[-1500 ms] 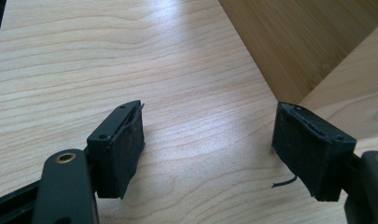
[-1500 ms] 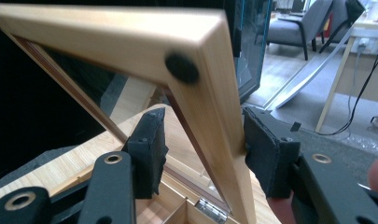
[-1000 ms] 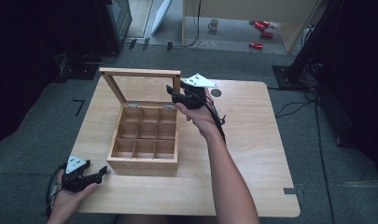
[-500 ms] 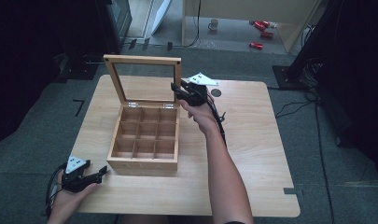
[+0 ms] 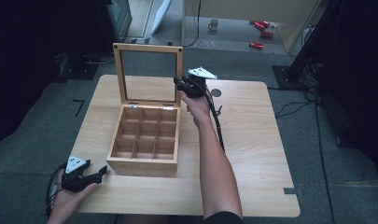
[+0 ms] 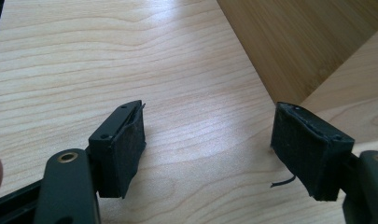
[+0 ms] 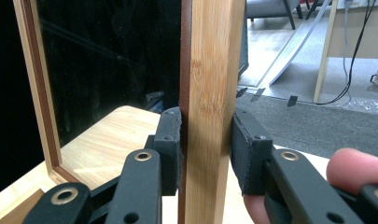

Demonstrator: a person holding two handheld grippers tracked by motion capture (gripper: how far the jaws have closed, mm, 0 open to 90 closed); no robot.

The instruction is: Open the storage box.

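A wooden box (image 5: 144, 140) with several empty compartments sits mid-table, its front wall (image 6: 308, 42) close ahead in the left gripper view. Its glass-paned lid (image 5: 148, 46) stands upright on hinges at the back. My right gripper (image 5: 181, 84) is shut on the lid's right frame bar (image 7: 210, 70), one pad on each face of the bar; the right gripper (image 7: 206, 154) holds it about halfway up. My left gripper (image 5: 102, 171) rests on the table by the box's front left corner. The left gripper (image 6: 207, 149) is open, with only bare tabletop between its jaws.
The light wooden table (image 5: 252, 140) has a small dark disc (image 5: 216, 93) behind the right hand and a black tape strip (image 5: 289, 190) near its right edge. A cable (image 5: 219, 126) trails along the right forearm. Red cans (image 5: 261, 28) and a mug (image 5: 214, 23) lie on the floor beyond.
The right gripper has swung the lid up and back from a forward tilt to upright. The left gripper has stayed in place.
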